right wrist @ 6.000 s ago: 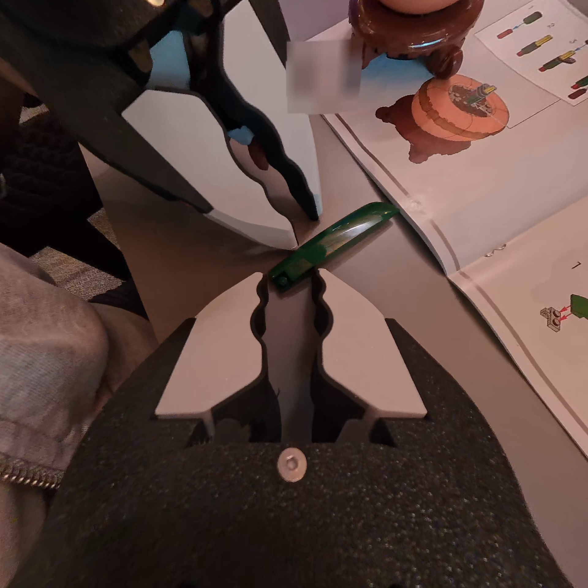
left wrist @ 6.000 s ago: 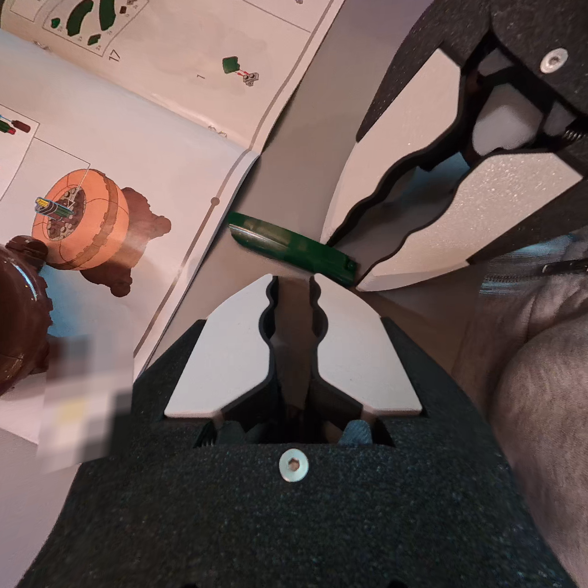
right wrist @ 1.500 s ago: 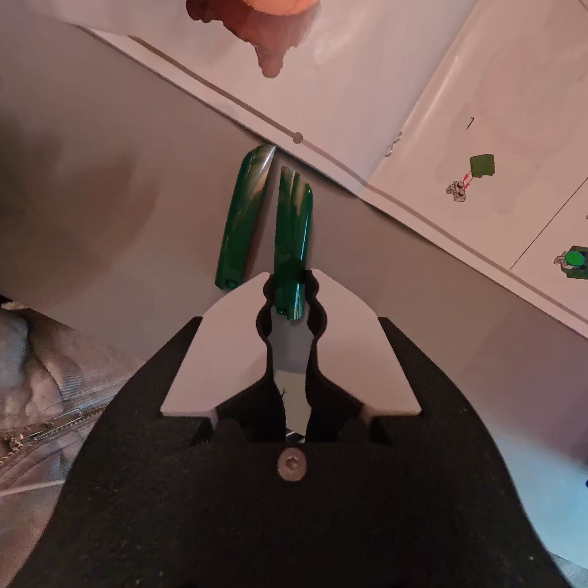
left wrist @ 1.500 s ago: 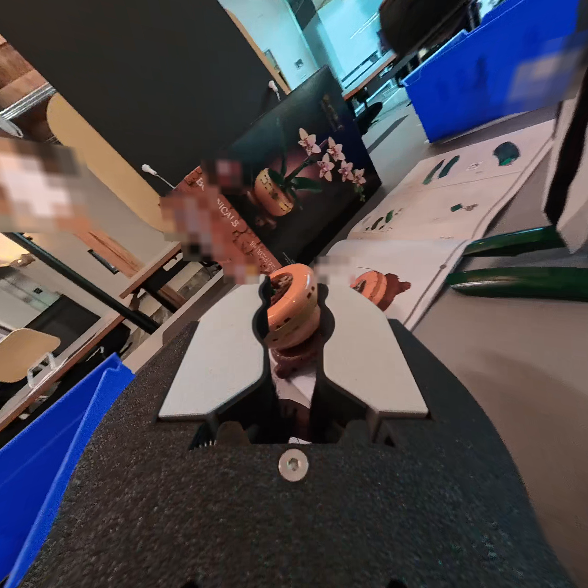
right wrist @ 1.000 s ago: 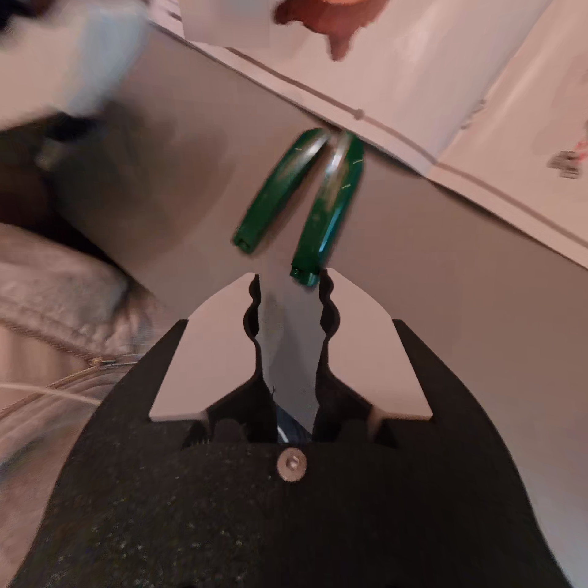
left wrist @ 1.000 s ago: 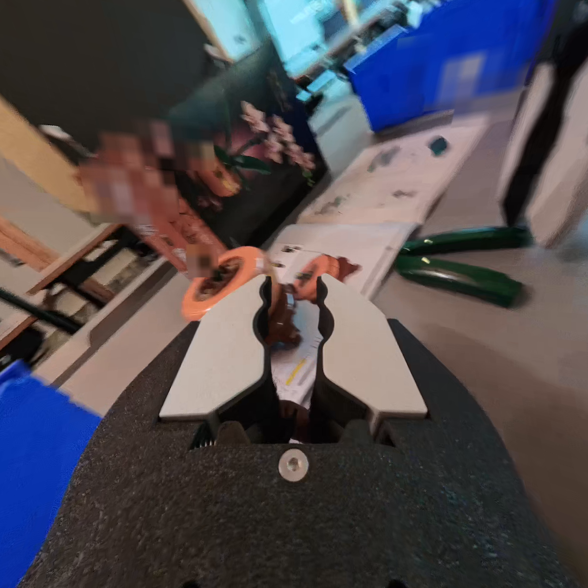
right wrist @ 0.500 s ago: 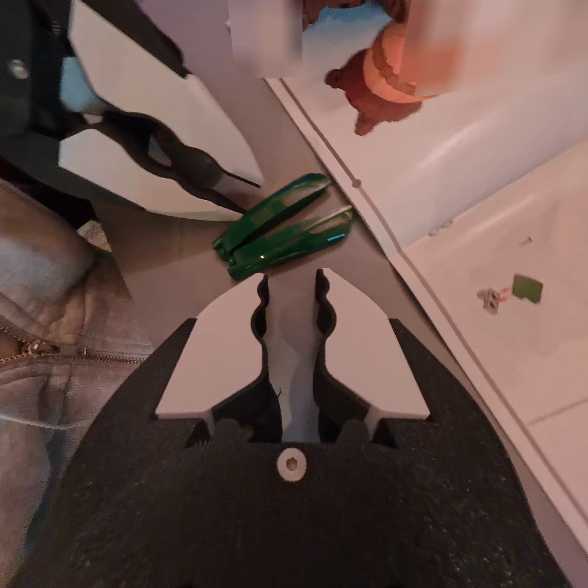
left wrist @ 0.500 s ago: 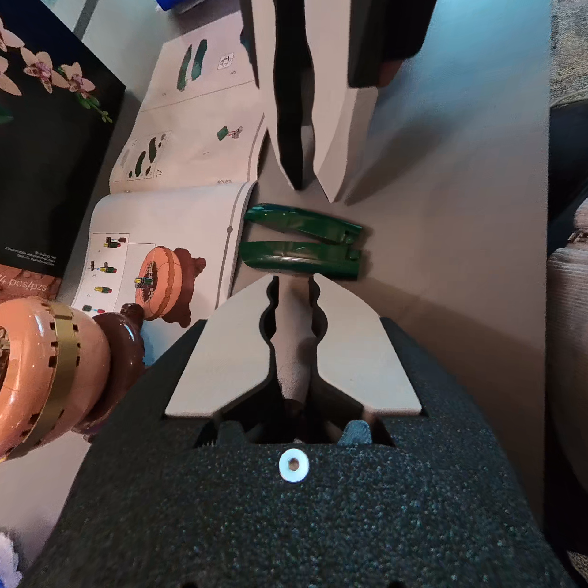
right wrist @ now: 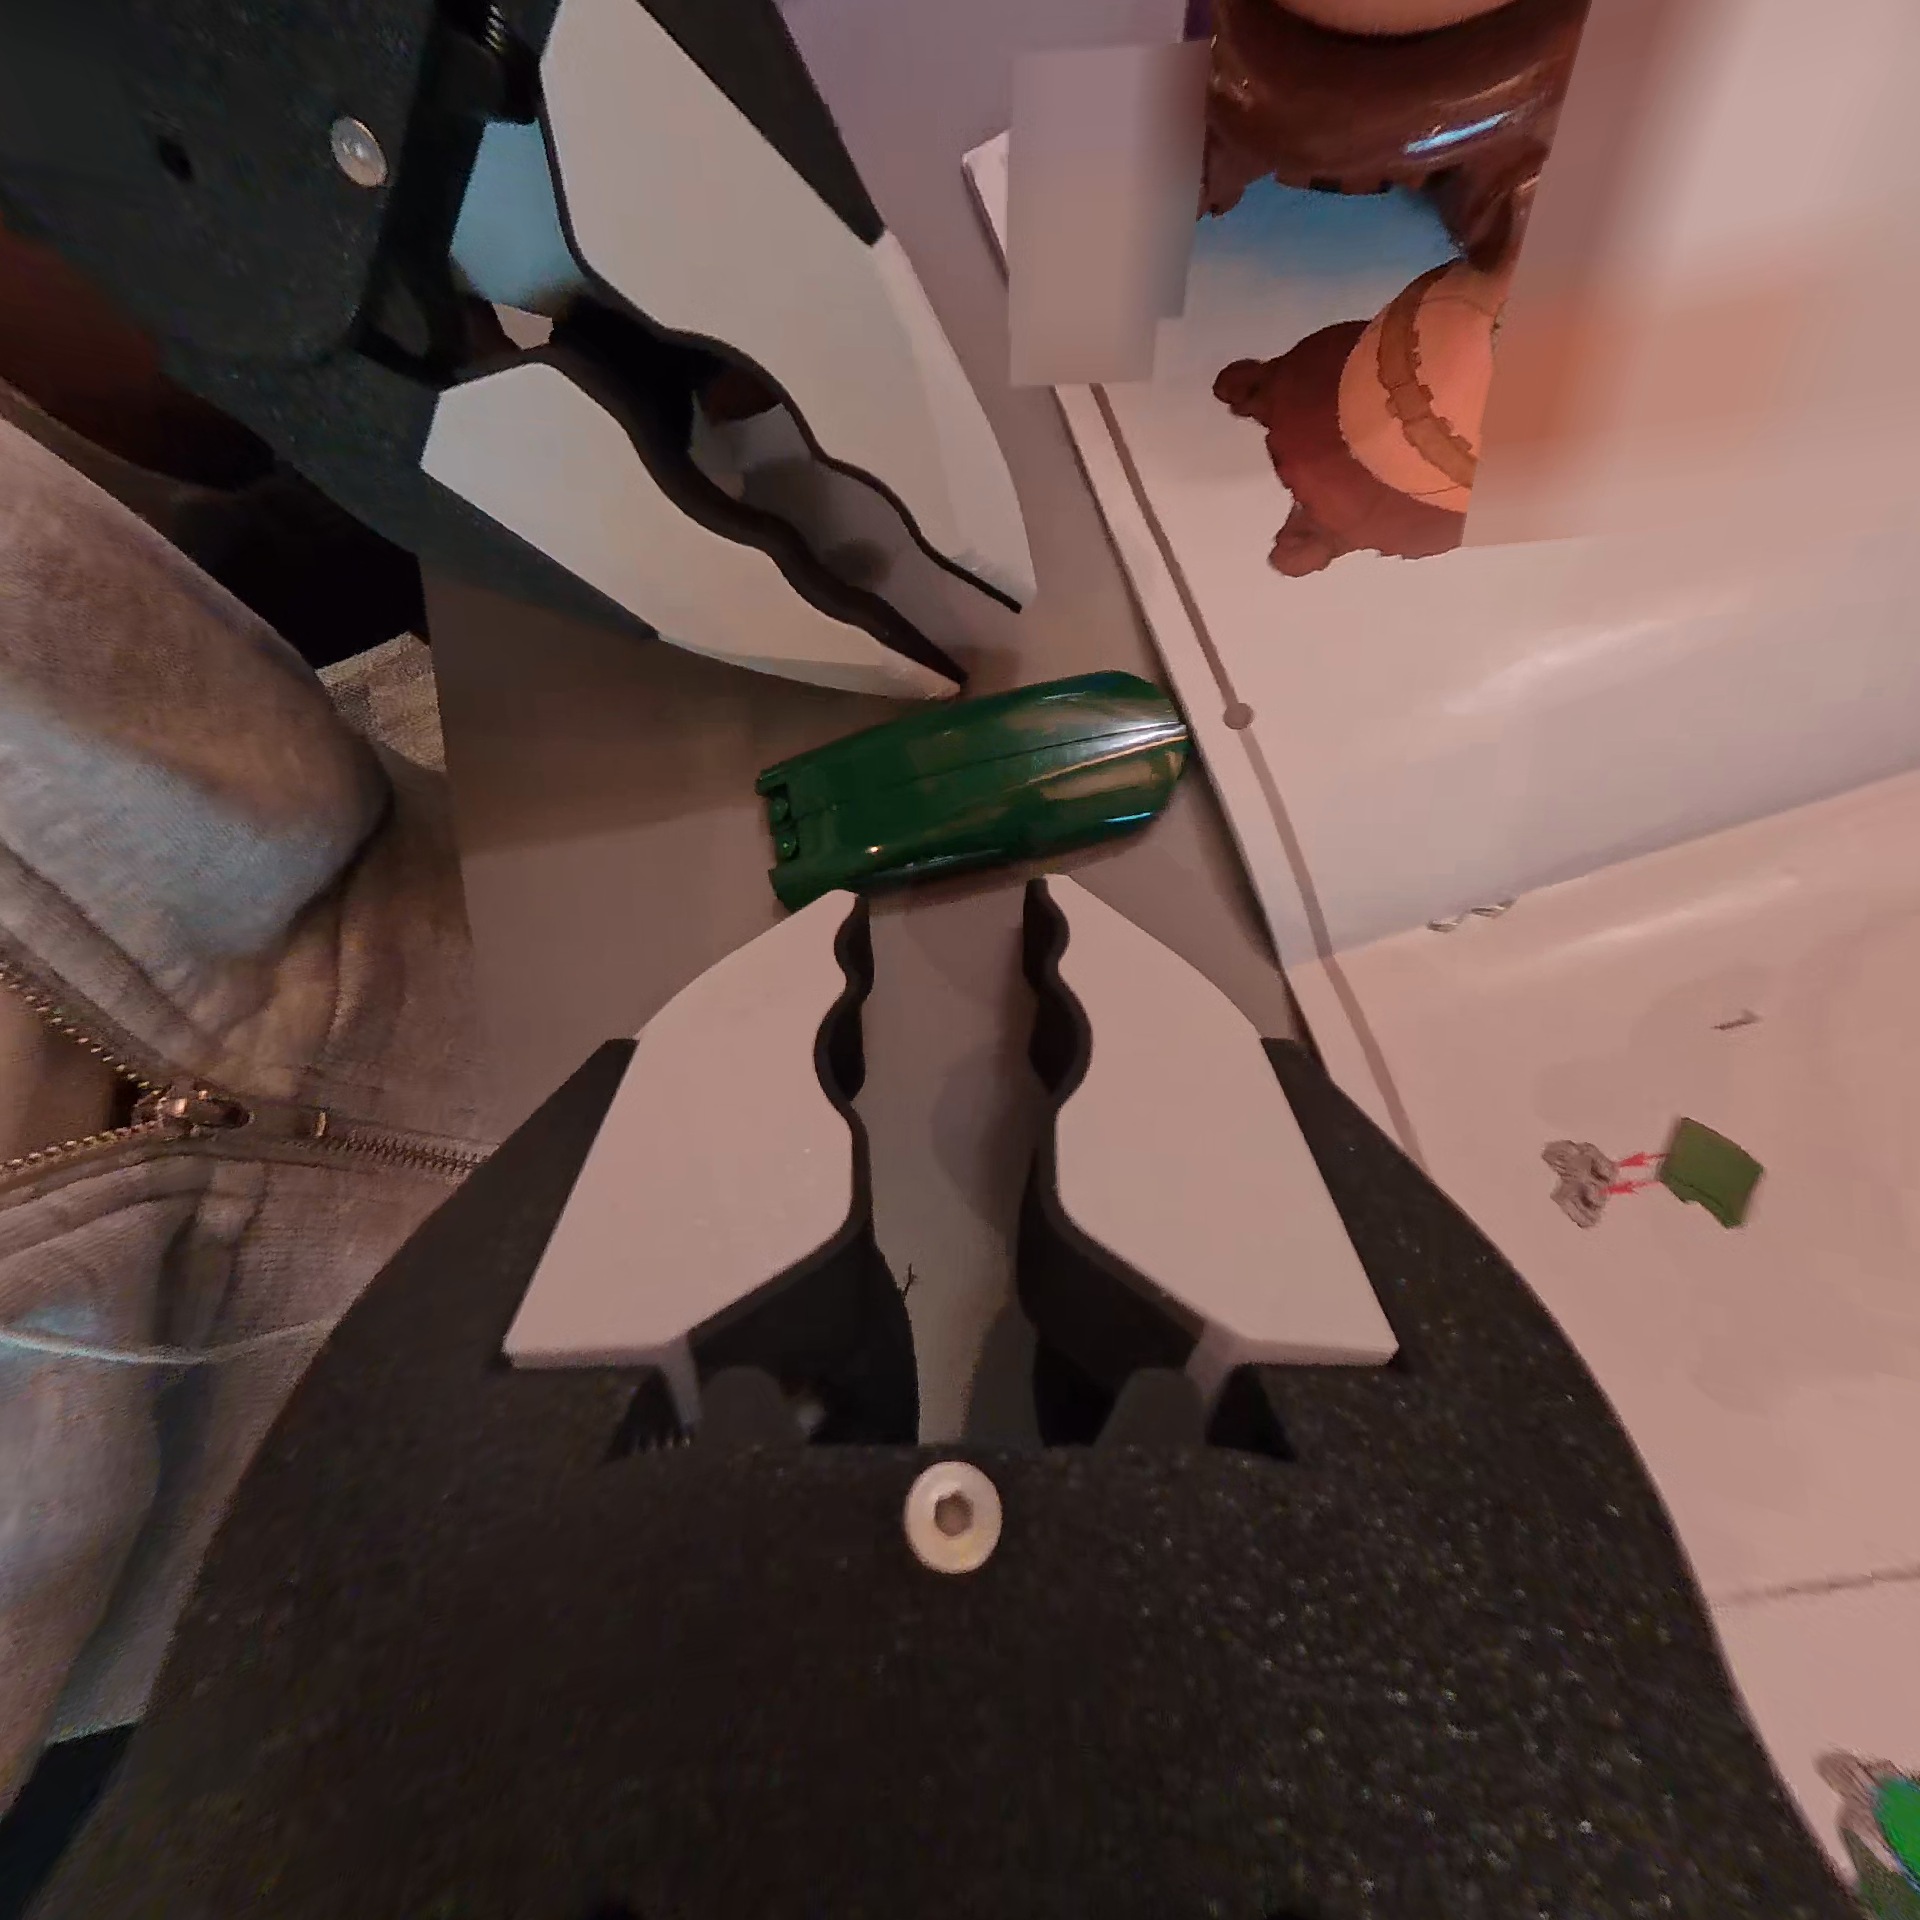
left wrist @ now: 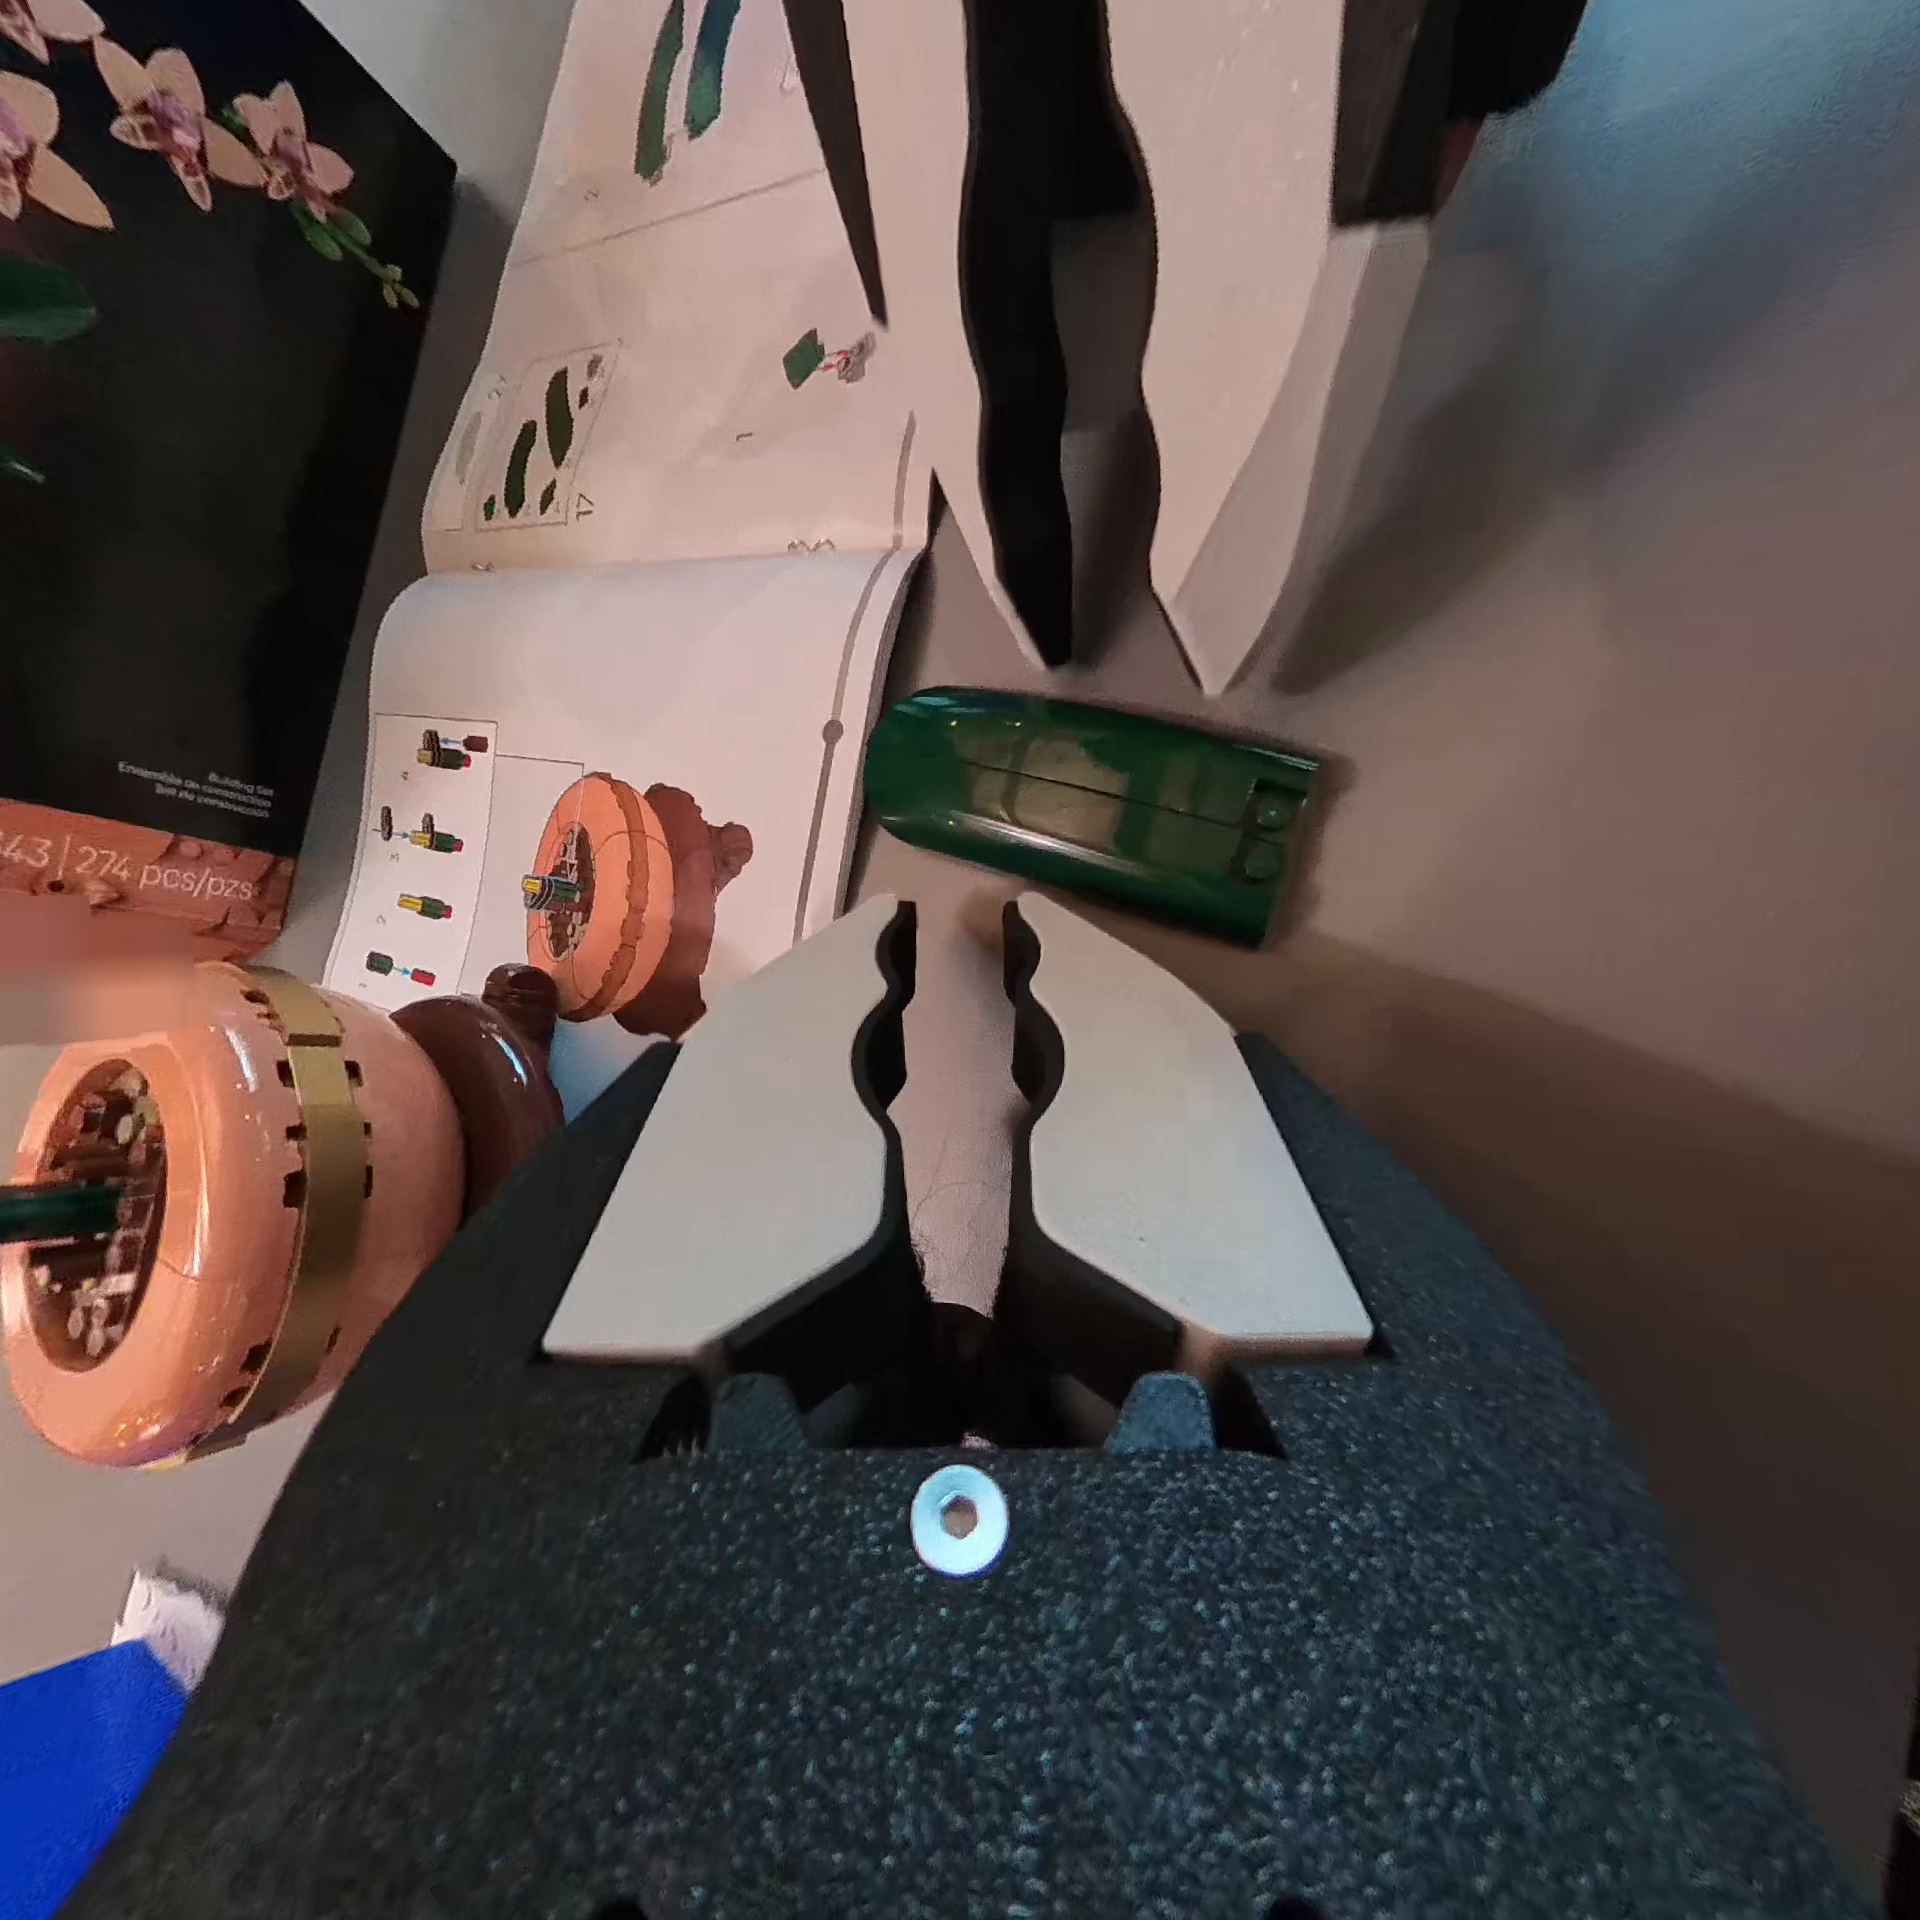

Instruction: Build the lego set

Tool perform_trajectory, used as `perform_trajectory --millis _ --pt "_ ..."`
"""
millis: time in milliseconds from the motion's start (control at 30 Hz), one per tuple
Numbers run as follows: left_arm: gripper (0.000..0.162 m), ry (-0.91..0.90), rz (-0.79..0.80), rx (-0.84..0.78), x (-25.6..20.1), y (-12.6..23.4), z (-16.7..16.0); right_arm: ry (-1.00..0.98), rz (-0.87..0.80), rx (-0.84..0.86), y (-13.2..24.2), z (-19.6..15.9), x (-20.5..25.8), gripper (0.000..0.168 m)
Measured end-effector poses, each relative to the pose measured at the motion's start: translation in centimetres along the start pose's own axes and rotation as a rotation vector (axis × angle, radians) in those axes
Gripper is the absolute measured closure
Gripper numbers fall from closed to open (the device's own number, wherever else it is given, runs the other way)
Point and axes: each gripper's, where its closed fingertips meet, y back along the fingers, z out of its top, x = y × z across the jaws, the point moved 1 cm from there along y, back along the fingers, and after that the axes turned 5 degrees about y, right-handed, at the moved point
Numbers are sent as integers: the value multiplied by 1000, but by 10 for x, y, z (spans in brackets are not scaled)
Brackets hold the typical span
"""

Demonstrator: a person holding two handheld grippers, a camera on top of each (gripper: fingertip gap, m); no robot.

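Two dark green leaf pieces lie flush side by side on the grey table, against the edge of the open instruction booklet. My left gripper is open and empty, with its tips just short of the leaves on one side. My right gripper comes in from the opposite side, tips close to the leaves. In the right wrist view the leaves lie just past my right gripper, which is open and empty. The left gripper is on their far side.
The pink pot with a brown base lies on its side to the left, a green stem in its mouth. The black set box stands beyond the booklet. A blue bin is at lower left. A person's grey zipped sleeve is at the table edge. Some 6 cm of space lies between my two pairs of fingers.
The left gripper let go of the pot and swung over to the leaves. The two leaves, slightly apart half a second ago, now lie pressed together between the two grippers' tips.
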Motion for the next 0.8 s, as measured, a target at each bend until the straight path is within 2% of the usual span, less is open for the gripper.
perform_trajectory --millis 67,133,233,333,367,400,467,500,533,567,633,700,800 --pt "146 8 34 28 4 2 -4 53 -37 -61 17 9 0 145" --pt "145 38 85 47 11 6 -7 226 -161 -224 56 34 3 149" --pt "144 153 129 -36 22 18 1 479 -483 -507 150 63 9 148" --pt "143 315 156 -250 39 36 27 637 -873 -702 252 63 9 138" --pt "142 367 146 -341 44 42 39 642 -962 -647 277 54 3 141" --pt "142 415 134 -441 49 49 52 574 -1018 -536 298 38 -11 149" --pt "152 498 103 -635 60 62 78 368 -1049 -286 331 0 -44 154" --pt "153 524 80 -708 63 66 90 272 -1029 -180 342 -20 -61 152" --pt "153 534 46 -761 65 68 100 176 -976 -65 348 -43 -76 141" --pt "151 531 10 -789 65 67 108 83 -916 54 352 -66 -91 133" --pt "139 504 -49 -778 62 56 120 72 -854 206 359 -95 -121 146" --pt "129 462 -81 -751 57 45 130 93 -857 245 365 -103 -159 150" --pt "127 399 -87 -711 53 31 141 168 -607 380 346 -117 -198 151"
